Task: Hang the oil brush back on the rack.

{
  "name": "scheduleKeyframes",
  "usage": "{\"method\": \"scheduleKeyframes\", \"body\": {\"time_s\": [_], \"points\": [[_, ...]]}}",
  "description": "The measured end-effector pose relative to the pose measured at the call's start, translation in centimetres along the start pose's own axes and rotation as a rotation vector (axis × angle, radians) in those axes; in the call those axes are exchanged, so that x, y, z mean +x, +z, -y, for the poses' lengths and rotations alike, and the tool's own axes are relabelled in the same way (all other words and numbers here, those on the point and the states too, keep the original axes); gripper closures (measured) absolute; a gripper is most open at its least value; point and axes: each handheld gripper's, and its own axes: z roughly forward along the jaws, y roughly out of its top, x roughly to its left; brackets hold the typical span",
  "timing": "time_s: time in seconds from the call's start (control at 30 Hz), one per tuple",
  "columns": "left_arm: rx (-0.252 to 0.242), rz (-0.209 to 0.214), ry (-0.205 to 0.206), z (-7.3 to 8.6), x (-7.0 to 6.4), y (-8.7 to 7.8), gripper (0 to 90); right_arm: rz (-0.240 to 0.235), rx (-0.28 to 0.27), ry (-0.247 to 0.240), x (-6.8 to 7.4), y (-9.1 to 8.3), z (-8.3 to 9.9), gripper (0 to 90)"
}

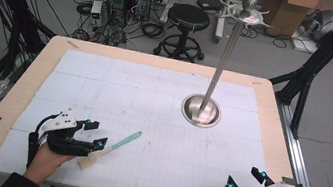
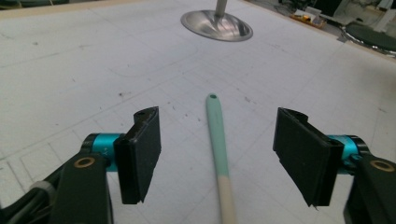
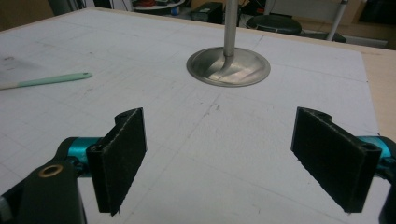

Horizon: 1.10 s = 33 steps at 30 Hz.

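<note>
Straddling one brush [image 2: 218, 149], the left tool [image 2: 217, 158] gapes; one stand [image 1: 201, 110] beyond.

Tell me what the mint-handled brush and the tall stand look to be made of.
The mint-handled brush: the green part of the handle looks like matte plastic or silicone; the pale lower part, probably wood, is uniformly tan and dull. The tall stand with round base: likely brushed steel, since it shows streaked mirror-like reflections.

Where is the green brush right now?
In the high view, the green brush lies flat on the white mat, near the front left. The open left gripper sits around its handle without touching, and the metal stand is farther back right.
</note>
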Motion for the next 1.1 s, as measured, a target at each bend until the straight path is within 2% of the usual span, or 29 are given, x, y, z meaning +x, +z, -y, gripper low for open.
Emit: {"method": "scheduleKeyframes", "body": {"time_s": [0.1,0.2,0.23,0.27,0.33,0.37,0.43,0.5,0.53,0.67,0.77,0.83,0.97,1.1], "points": [[0.026,0.011,-0.01,0.2,-0.2,0.4,35.2,0.001,0.0,0.0,0.0,0.0,0.0,16.6],[0.111,0.009,0.008,0.6,-0.6,1.6,36.3,-0.001,0.003,0.003,0.1,0.0,0.0,16.6],[0.111,0.009,0.008,0.6,-0.6,1.6,38.5,-0.001,0.003,0.003,0.1,0.0,0.0,16.6],[0.147,0.004,0.018,0.7,-0.7,2.0,40.3,-0.003,0.007,0.0,0.1,0.0,0.0,16.6],[0.181,0.001,0.018,0.9,-0.7,2.4,40.9,-0.002,0.008,-0.002,0.1,0.1,0.0,16.6],[0.181,0.001,0.018,0.9,-0.7,2.4,41.0,-0.002,0.008,-0.002,0.1,0.1,0.0,16.6],[0.23,-0.005,0.034,1.1,-0.8,2.9,41.2,-0.003,0.012,0.0,0.1,0.1,0.1,16.7],[0.245,-0.011,0.033,1.2,-0.9,3.0,41.5,-0.003,0.013,-0.001,0.1,0.2,0.1,16.6],[0.267,-0.019,0.045,1.3,-1.0,3.2,43.3,-0.004,0.013,0.0,0.1,0.2,0.1,16.6],[0.287,-0.027,0.061,1.3,-1.1,3.3,53.0,-0.004,0.015,0.0,0.1,0.2,0.1,16.6],[0.292,-0.028,0.068,1.4,-1.2,3.3,57.0,-0.005,0.018,-0.001,0.1,0.2,0.1,16.6],[0.31,-0.042,0.087,1.4,-1.5,3.4,59.5,-0.008,0.017,-0.004,0.1,0.3,0.1,16.6],[0.308,-0.057,0.083,1.4,-1.5,3.5,63.8,-0.011,0.018,-0.003,0.1,0.3,0.1,16.6],[0.317,-0.08,0.1,1.4,-1.8,3.5,66.6,-0.01,0.017,-0.002,0.1,0.3,0.1,16.6]]}}
